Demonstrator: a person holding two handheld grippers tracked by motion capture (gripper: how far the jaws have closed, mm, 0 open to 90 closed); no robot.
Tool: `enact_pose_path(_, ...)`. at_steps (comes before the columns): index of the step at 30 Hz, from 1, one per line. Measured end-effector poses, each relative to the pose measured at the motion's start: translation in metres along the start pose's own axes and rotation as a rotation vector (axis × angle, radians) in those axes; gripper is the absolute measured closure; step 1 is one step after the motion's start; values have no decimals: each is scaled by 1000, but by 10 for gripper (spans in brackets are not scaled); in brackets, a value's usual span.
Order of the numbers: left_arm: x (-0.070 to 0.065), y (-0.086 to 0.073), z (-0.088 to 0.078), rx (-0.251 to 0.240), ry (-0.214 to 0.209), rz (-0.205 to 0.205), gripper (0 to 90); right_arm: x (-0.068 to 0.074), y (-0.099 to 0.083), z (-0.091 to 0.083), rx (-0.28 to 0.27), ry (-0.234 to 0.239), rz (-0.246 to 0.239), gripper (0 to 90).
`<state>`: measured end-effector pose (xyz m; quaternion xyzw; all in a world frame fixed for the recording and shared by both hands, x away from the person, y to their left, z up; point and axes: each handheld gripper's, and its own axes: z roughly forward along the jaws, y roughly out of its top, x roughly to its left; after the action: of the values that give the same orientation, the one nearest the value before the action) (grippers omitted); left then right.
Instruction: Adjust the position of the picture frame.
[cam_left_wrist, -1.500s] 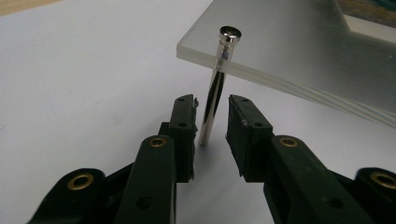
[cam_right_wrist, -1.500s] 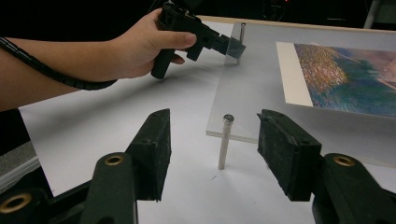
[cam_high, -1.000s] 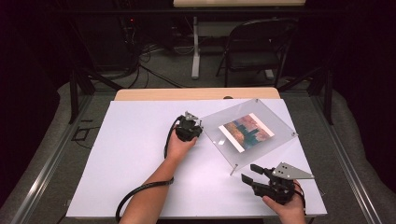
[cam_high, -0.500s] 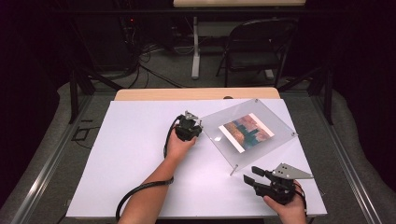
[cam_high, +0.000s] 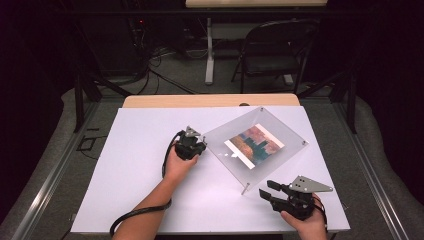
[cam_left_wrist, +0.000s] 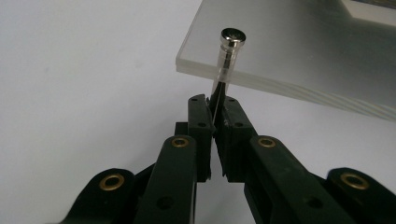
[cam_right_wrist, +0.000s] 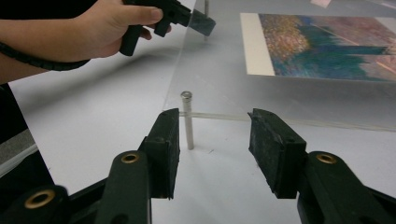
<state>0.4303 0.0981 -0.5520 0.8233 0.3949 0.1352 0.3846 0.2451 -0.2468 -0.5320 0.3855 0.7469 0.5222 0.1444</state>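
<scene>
A clear acrylic frame holding a colourful picture rests on metal standoff pins on the white table. My left gripper is at the frame's left corner. In the left gripper view its jaws are shut on the pin under the plate. My right gripper sits at the near corner. Its jaws have just been closing but stand open, with the corner pin just off the left jaw's tip, unpressed. The plate's edge lies beyond them.
The white tabletop stretches left of the frame. A wooden edge borders the far side. Beyond it stand a folding chair and cables on a dark floor. The left gripper's cable trails off the near edge.
The left gripper has shifted slightly left and nearer, and the frame has slid a little left with it. The right gripper's jaws stand narrower; that hand has stayed put.
</scene>
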Motion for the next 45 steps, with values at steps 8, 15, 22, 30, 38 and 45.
enact_pose_path(8, 3, -24, -25, 13, -14, -9, 848, 7, 3, -2, -2, -1, -9, 535)
enact_pose_path(15, 1, -35, -34, 12, -31, -9, 847, 16, 0, 4, 51, 1, -57, 601)
enact_pose_path(22, 0, -39, -35, -8, -38, -14, 848, 19, -8, 0, 78, -1, -22, 641)
enact_pose_path(30, -1, -31, -44, -8, -72, -41, 843, 22, -13, 4, 116, 23, -5, 635)
enact_pose_path(38, -3, -15, -56, -5, -81, -42, 842, 27, -11, 19, 116, 82, 7, 627)
enact_pose_path(45, -6, -9, -63, -14, -92, -49, 841, 32, -7, 33, 111, 109, -3, 677)
